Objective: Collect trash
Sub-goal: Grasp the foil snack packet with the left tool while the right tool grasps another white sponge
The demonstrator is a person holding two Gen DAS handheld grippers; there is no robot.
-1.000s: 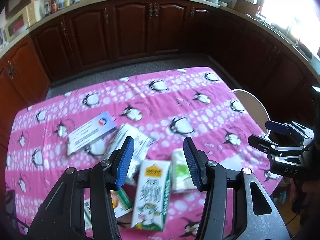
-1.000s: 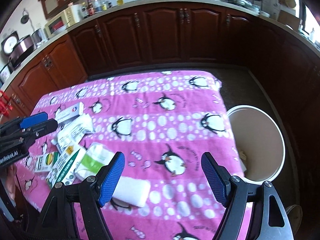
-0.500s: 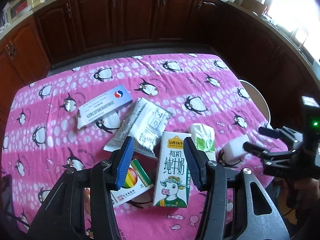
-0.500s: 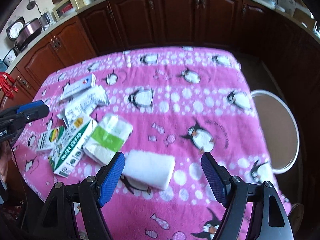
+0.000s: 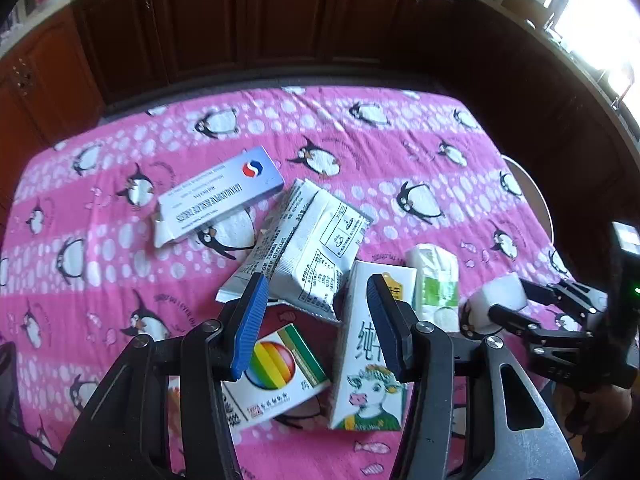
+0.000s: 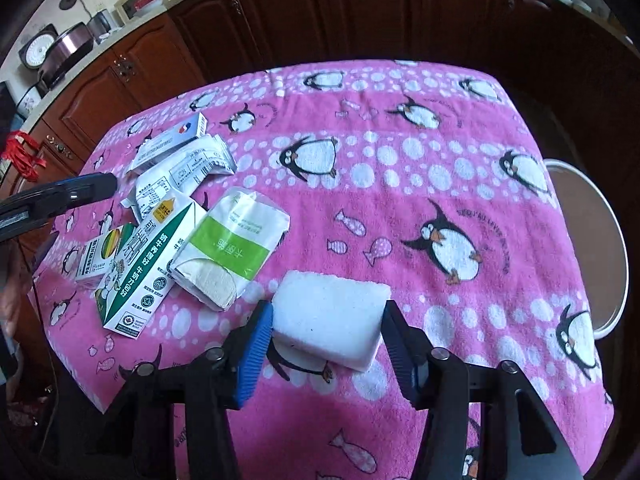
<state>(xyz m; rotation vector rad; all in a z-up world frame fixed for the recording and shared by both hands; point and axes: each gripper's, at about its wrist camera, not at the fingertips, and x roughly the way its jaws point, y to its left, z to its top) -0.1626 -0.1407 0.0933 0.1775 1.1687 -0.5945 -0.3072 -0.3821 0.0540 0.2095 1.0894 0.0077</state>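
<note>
Right wrist: right claw [image 6: 326, 322] just closing, clamped on white foam block [image 6: 330, 316]. Left wrist: left claw [image 5: 316, 314] apart, empty, above milk carton [image 5: 370, 364].

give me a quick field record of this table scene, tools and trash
surface: pink penguin-print tablecloth
right tool: jaws have just been closing, pads on the white foam block
left tool: open, above the white milk carton with a cartoon cow
other trash: rainbow-print box, green-banded tissue pack, crumpled white wrapper, blue-and-white flat box
bin: round white bin past the table edge
</note>
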